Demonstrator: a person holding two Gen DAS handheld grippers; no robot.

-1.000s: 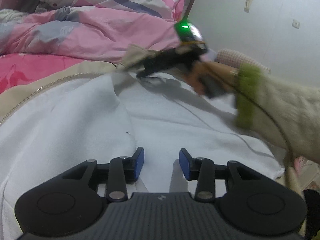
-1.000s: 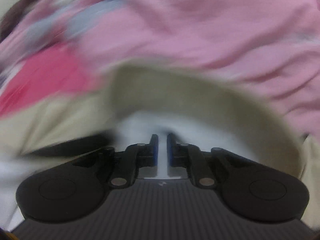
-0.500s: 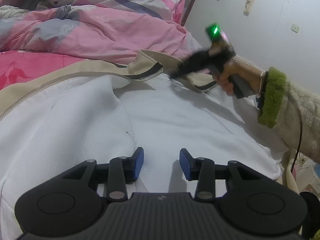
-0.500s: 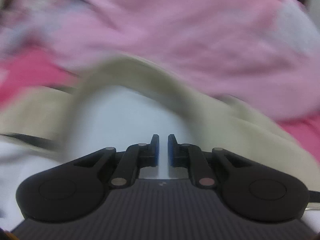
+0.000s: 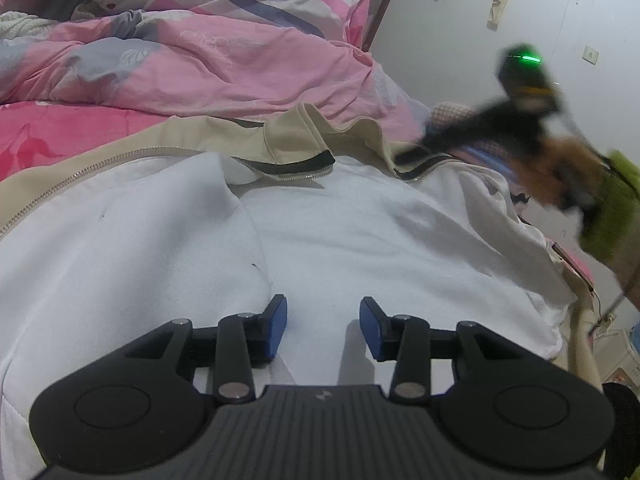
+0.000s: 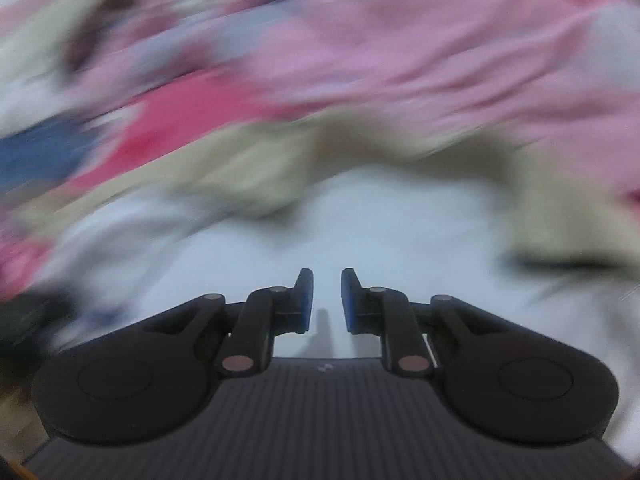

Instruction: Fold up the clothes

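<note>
A beige jacket with a white fleece lining [image 5: 360, 232] lies spread open on the bed, its collar [image 5: 296, 140] and zipper at the far side. My left gripper [image 5: 323, 326] rests low over the lining, open, with nothing between its blue pads. The right gripper [image 5: 404, 158] appears blurred at the far right of the left wrist view, held by a hand in a green-cuffed sleeve, lifted off the collar's right end. In its own blurred view the right gripper [image 6: 327, 300] hangs above the white lining [image 6: 380, 224]; its jaws are opening, with nothing between them.
A rumpled pink patterned quilt [image 5: 208, 52] is piled behind the jacket. A red-pink sheet [image 5: 48, 132] shows at the left. A white wall [image 5: 460, 36] with hooks and a dark door frame edge stand at the back right. The bed's edge drops away at the right.
The right gripper has let go of the beige collar and swung up and to the right, away from it, its jaws parting. The collar now lies flat. My left gripper has stayed put.
</note>
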